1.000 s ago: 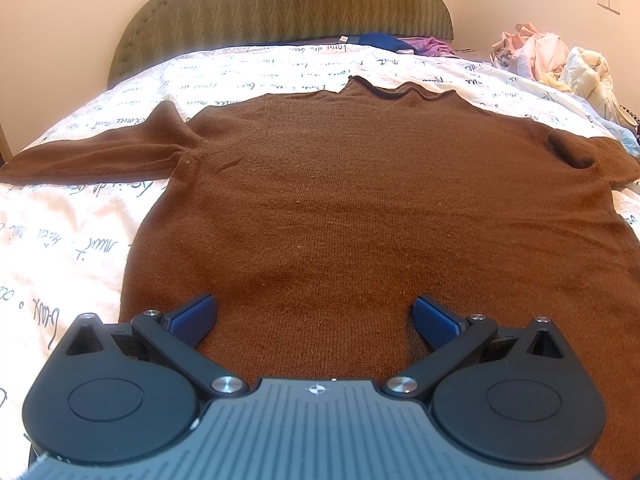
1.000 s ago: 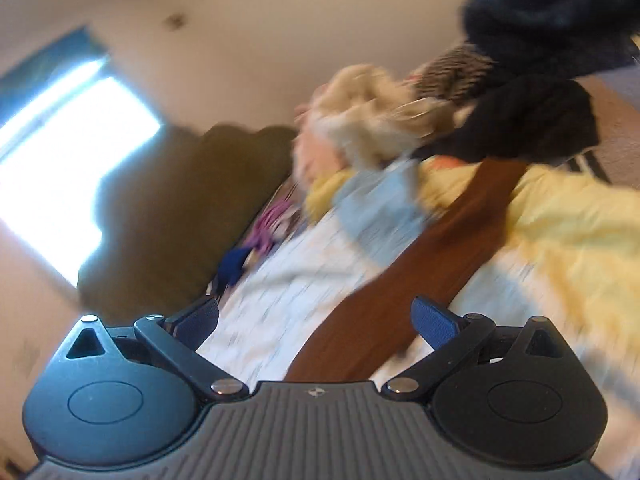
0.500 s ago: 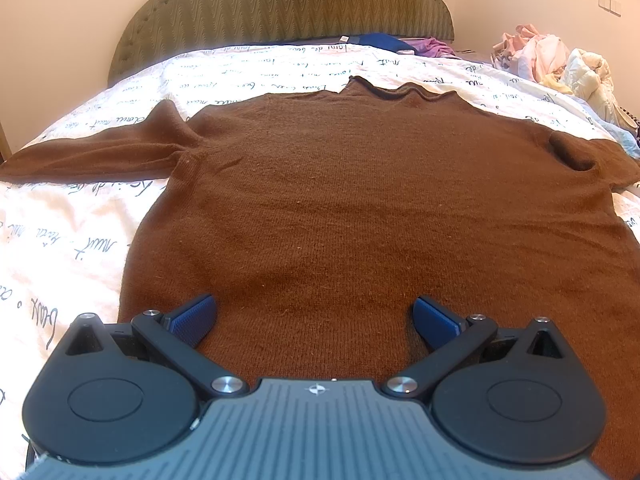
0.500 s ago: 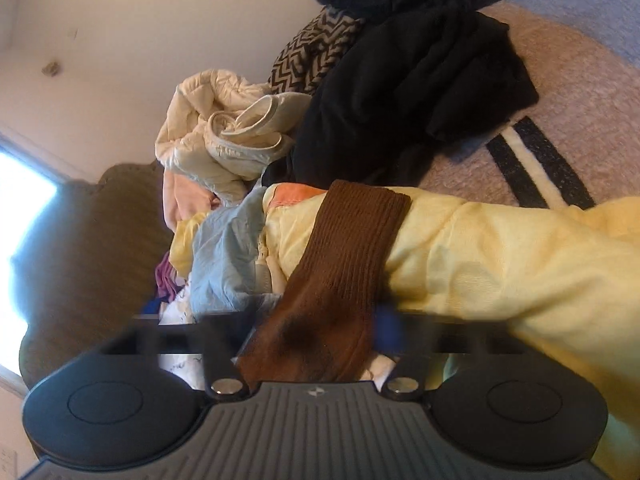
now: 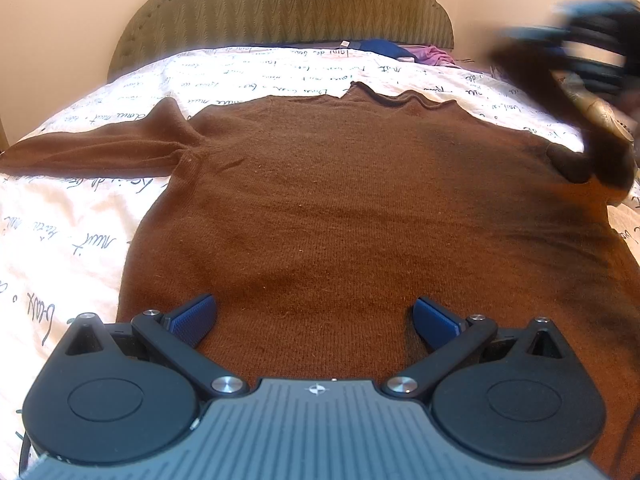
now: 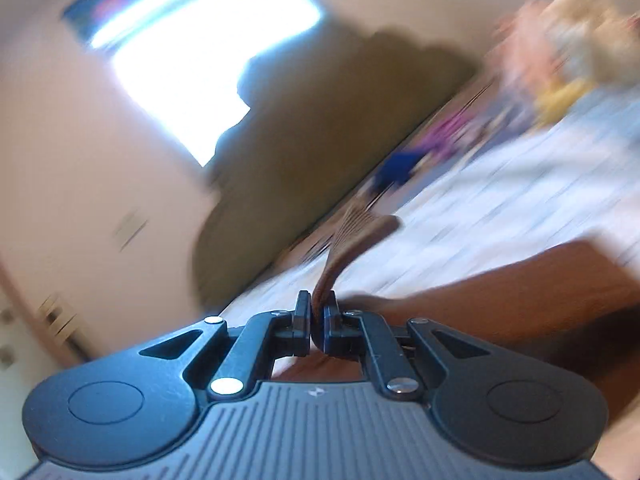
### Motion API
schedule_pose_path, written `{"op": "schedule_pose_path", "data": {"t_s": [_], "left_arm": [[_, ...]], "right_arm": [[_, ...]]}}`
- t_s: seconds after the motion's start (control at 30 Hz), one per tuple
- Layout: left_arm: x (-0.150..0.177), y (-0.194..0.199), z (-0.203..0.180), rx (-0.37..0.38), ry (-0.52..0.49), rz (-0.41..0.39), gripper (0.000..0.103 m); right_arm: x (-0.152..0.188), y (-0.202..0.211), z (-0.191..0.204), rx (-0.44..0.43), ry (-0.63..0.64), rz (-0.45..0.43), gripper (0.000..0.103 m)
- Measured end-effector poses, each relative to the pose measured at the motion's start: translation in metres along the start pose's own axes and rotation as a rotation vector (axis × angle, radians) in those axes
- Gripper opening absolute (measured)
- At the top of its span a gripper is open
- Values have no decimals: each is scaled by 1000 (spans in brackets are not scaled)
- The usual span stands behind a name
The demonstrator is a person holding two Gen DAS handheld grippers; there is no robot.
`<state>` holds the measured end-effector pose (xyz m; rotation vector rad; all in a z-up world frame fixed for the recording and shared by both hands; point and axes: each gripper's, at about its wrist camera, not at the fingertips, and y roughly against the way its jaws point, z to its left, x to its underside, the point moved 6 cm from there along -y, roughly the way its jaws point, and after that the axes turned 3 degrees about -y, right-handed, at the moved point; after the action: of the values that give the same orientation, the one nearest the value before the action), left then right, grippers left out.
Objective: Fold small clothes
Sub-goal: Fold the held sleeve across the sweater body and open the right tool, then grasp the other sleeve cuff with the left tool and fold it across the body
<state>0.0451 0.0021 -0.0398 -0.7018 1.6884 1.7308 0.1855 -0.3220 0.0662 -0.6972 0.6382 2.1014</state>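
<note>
1. Left gripper hovers low over the hem end of the brown sweater, jaws spread wide, nothing between the blue pads.
2. Sweater lies flat on the bed, front or back up cannot be told; its collar points toward the headboard.
3. One sleeve stretches flat out to the left across the script-printed sheet.
4. Right gripper: jaws pressed together, pinching the ribbed cuff of the other sleeve, which is raised off the sheet.
5. In the left wrist view, that gripper is a dark blur at upper right, with brown fabric trailing down to the sweater's shoulder.
6. Far: blue and purple garments by the headboard; a blurred heap of pale clothes beyond.
</note>
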Motion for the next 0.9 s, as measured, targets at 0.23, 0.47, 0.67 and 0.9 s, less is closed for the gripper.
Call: {"op": "schedule_pose_path", "data": {"t_s": [0.23, 0.47, 0.67, 0.9], "left_arm": [[1, 6, 6, 58, 42, -33, 103], [-57, 15, 25, 275, 273, -87, 103], [-118, -56, 36, 380, 434, 18, 81], [-126, -120, 25, 225, 399, 125, 0]], "right_arm": [[113, -48, 43, 98, 61, 144, 53], [101, 43, 15, 123, 112, 48, 67], [122, 50, -35, 247, 49, 98, 68], [123, 58, -49, 188, -48, 64, 68]]}}
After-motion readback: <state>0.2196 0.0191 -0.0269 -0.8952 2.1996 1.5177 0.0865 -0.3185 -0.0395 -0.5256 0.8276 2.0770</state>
